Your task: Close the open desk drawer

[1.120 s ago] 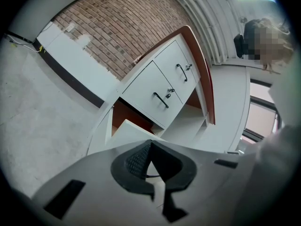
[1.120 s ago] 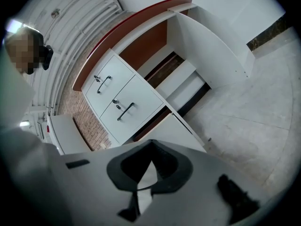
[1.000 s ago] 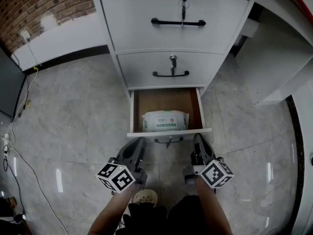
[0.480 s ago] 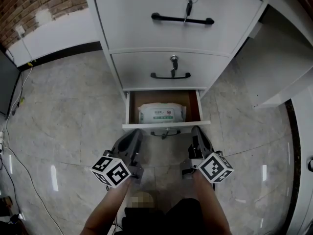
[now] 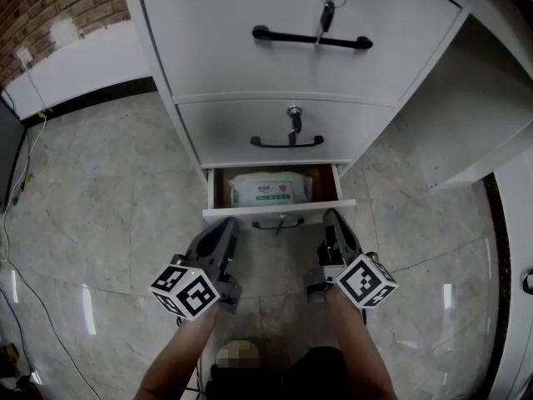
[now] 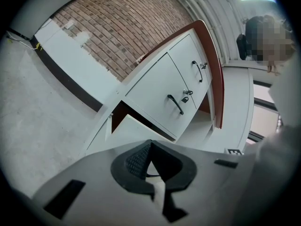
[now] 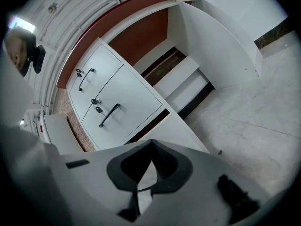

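Three drawers are counted in one stack: top drawer (image 5: 241,65) and middle drawer (image 5: 225,130) are shut, one is open. The bottom drawer (image 5: 279,209) is pulled out only partly. One white wipes pack (image 5: 271,190) is seen lying inside it. Three black handles are counted, one per drawer; the bottom handle (image 5: 277,222) sits on the open drawer's front panel. Two keys are seen above the bottom drawer: one key (image 5: 327,11) in the top lock and a second key (image 5: 293,119) in the middle lock.

Two grippers are held just in front of the bottom drawer. The left gripper (image 5: 225,227) is at the left part of its panel, the right gripper (image 5: 331,221) at the right part, with the bottom handle between them. Contact with the panel cannot be confirmed. In each gripper view the jaws are seen closed tip to tip, nothing clamped. Grey floor (image 5: 108,190) is seen on both sides of the bottom drawer.
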{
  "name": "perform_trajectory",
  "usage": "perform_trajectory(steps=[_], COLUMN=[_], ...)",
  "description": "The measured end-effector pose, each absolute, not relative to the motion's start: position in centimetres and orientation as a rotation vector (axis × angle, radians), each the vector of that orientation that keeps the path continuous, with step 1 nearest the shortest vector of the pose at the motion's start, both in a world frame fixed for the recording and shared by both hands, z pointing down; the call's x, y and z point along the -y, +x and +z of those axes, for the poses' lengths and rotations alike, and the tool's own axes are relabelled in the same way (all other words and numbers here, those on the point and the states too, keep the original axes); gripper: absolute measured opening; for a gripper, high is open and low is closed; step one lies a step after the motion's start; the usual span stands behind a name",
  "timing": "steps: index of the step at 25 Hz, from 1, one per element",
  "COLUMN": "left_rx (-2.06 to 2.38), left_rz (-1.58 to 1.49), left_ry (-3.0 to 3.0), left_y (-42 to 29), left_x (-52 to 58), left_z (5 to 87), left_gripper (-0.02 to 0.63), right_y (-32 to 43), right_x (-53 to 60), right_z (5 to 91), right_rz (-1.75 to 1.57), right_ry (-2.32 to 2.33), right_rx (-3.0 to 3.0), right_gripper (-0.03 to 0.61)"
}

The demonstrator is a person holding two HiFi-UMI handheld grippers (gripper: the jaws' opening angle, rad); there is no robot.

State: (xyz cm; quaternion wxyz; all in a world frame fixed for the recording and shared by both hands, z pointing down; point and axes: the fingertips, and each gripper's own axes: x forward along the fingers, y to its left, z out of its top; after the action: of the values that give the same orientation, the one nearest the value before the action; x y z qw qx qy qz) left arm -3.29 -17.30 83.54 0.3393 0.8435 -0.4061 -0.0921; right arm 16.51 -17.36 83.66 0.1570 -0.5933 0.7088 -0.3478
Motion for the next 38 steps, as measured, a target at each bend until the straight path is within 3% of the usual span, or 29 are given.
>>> perform_trajectory(steps=[38], left_rx=[1.113], left_rz=[-0.217], left_ry=[2.164], left_y=[-2.9], left_x=[26.8], left_z=[84.1], left_gripper=[0.008], right_y=[16.5], right_x=[26.6], right_z=[83.8], right_rz=[-0.931], right_ry=[-1.751], right_rx=[-2.16], right_gripper=[0.006])
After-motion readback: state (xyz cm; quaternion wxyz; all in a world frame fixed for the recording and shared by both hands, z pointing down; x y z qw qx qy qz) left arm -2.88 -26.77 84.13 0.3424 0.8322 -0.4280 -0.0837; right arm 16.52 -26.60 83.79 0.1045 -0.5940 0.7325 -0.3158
